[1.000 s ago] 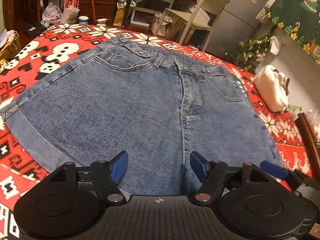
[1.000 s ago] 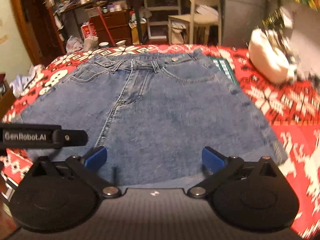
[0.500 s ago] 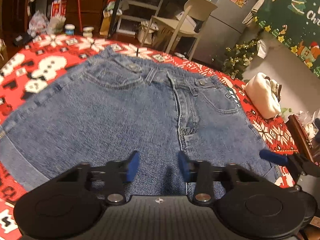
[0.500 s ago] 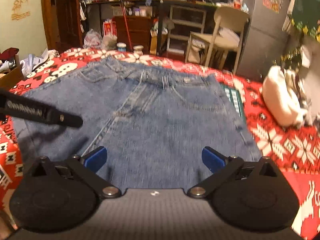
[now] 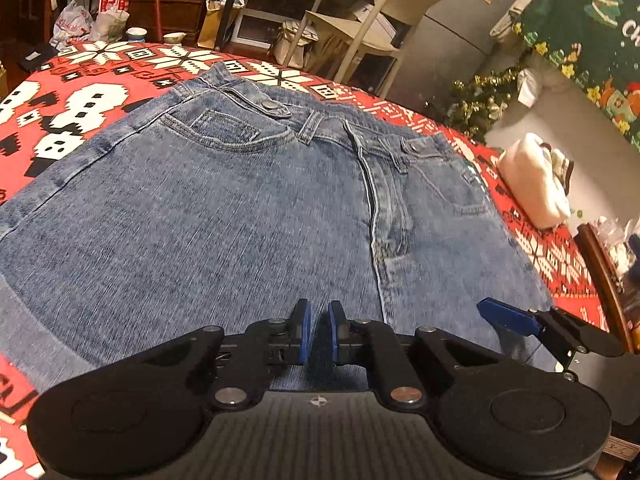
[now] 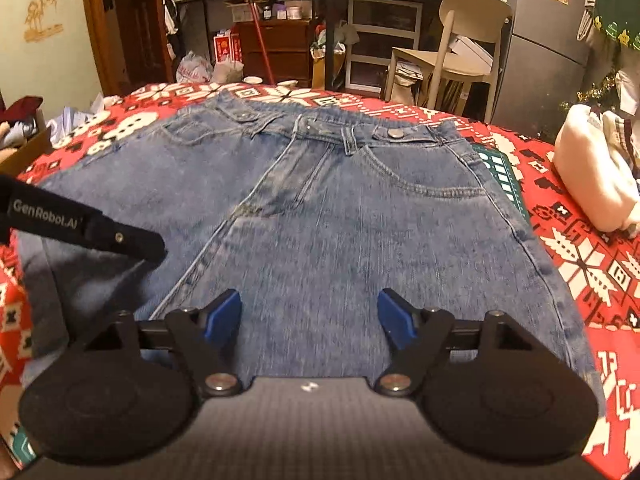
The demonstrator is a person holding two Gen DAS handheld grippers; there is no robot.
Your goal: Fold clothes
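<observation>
Blue denim shorts (image 5: 240, 208) (image 6: 340, 220) lie flat on a red patterned cloth (image 5: 80, 92), waistband at the far side. My left gripper (image 5: 319, 332) sits at the near hem around the middle; its jaws are closing, only a thin strip of denim showing between the blue pads. My right gripper (image 6: 310, 318) hovers over the near hem further right; its jaws are closing but still wide apart, with denim under them and nothing pressed. One right finger (image 5: 504, 316) shows in the left wrist view. A black left finger (image 6: 80, 228) shows in the right wrist view.
A white cloth bundle (image 5: 532, 180) (image 6: 592, 176) lies on the red cloth to the right of the shorts. A wooden edge (image 5: 604, 280) runs along the right side. Beyond the far edge stand a pale chair (image 5: 372, 20), shelves and floor clutter.
The left jaws have narrowed from wide apart to almost touching at the hem. The right jaws have started to narrow. Both grippers have dropped a little closer to the shorts.
</observation>
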